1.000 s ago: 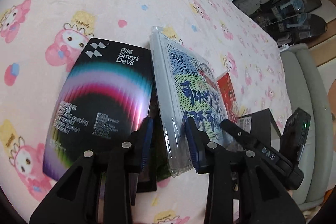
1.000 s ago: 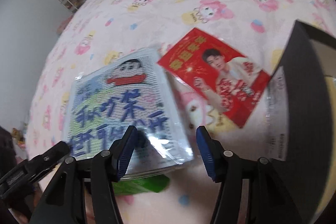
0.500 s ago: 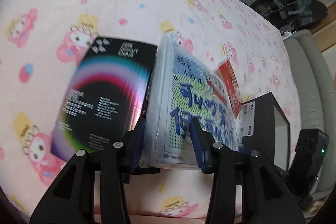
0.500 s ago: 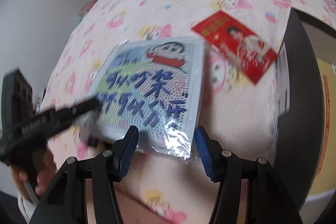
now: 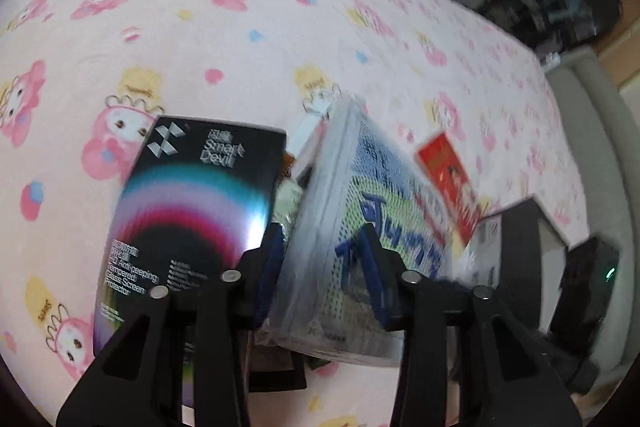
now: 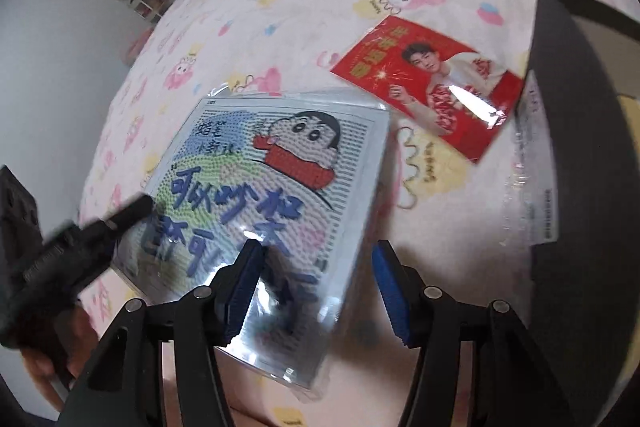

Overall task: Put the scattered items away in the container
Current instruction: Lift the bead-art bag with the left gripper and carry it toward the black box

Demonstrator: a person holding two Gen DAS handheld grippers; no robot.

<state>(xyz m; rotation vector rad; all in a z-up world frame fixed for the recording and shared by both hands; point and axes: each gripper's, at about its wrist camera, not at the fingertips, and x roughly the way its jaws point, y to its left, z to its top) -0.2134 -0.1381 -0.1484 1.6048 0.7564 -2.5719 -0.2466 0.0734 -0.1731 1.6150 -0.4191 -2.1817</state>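
- The left gripper [image 5: 322, 267] has its two blue-padded fingers closed on the near edge of the cartoon bead-art pack [image 6: 264, 203]; the pack is tilted, its far edge raised off the pink bedspread [image 5: 240, 39]; in the right wrist view the left gripper enters from the left and meets the pack's left edge.
- The right gripper [image 6: 316, 291] stands wide apart and has hold of nothing; the pack's near corner lies between its fingers, but the pads show no contact with it.
- The black box [image 6: 580, 155], open at the top and taken to be the container, stands to the right of the pack, just beyond the right gripper; judged from this, the pack must travel rightward, and the right hand is the nearer of the two to the box.
- The pack's long axis runs away from the left gripper, roughly along its fingers.
- Counted: one bead-art pack, held; one red card [image 6: 432, 87] flat on the bedspread between pack and box; one black screen-protector box [image 5: 188, 219] flat, just left of the pack; one container; something green shows under the pack, too hidden to name.
- The box's inside is barely seen; what lies in it cannot be told.
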